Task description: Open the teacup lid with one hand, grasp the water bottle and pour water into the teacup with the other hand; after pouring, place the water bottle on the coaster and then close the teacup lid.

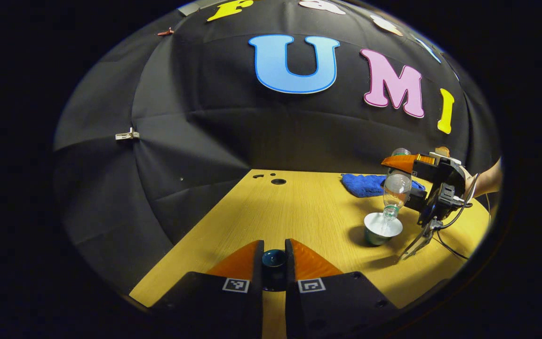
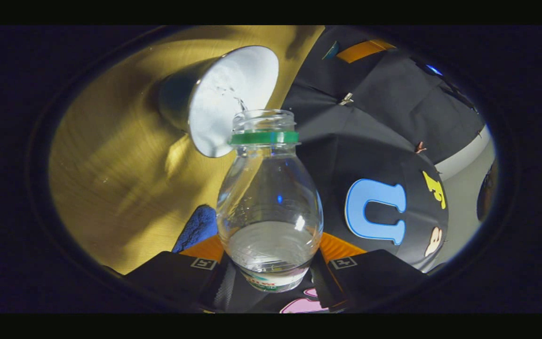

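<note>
— Water bottle (image 2: 269, 202) first: where is it?

— Tipped neck-down over the teacup (image 1: 382, 228), held by the right gripper (image 2: 271, 263). In the right gripper view both fingers press on the bottle's lower body, so the jaws are clamped on it. The bottle is clear plastic with a green ring under the open mouth, and a thin trickle of water runs from the mouth into the cup's white inside. Some water sits pooled in the bottle.

— And from the other side?

— In the left gripper view the right gripper shows at the right, with a hand (image 1: 487, 181) behind it and a cable hanging from it. The bottle's mouth sits just above the cup's rim. The cup stands upright on the wooden worktop (image 1: 299, 212), dark green outside.

— What about the lid?

— The left gripper (image 1: 274, 263) holds a dark round piece, the teacup lid (image 1: 274, 259), between its fingers. The jaws are narrow, one finger on each side of it, above the worktop and well apart from the cup.

— Anything else on the worktop?

— A blue cloth (image 1: 362, 184) lies beyond the cup, near the far edge. A few round holes (image 1: 278, 181) mark the worktop's far left corner.
</note>
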`<action>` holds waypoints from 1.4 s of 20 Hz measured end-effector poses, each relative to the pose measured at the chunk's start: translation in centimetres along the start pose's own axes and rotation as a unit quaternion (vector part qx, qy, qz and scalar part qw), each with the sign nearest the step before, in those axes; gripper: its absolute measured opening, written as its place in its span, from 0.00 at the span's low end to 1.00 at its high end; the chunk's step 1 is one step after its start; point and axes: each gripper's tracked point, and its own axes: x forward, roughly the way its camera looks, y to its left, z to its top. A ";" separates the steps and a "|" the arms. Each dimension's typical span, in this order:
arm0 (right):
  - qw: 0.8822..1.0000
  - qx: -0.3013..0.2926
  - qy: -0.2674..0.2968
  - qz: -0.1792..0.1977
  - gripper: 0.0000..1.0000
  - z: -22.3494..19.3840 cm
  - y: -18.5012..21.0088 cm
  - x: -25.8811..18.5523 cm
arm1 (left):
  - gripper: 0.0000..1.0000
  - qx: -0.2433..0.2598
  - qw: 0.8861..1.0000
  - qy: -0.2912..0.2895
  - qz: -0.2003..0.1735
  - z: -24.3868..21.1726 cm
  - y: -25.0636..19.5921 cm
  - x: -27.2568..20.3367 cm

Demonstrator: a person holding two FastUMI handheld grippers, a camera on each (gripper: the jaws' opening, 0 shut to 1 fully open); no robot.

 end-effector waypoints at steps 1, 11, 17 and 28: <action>1.000 -0.005 -0.006 -0.002 0.71 0.1 -0.2 0.0 | 0.23 -0.001 1.000 0.000 0.001 0.0 0.0 0.0; 0.997 -0.050 -0.057 -0.016 0.72 1.3 -1.1 0.1 | 0.23 -0.001 1.000 0.002 0.008 -0.4 -0.2 -0.7; 0.996 -0.049 -0.066 -0.028 0.71 1.8 -2.0 0.6 | 0.23 0.001 1.000 0.001 0.011 -0.3 -0.8 -1.2; 0.997 -0.025 -0.065 -0.036 0.72 2.1 -1.8 0.9 | 0.23 -0.004 0.999 0.005 0.038 -0.5 -2.4 -2.5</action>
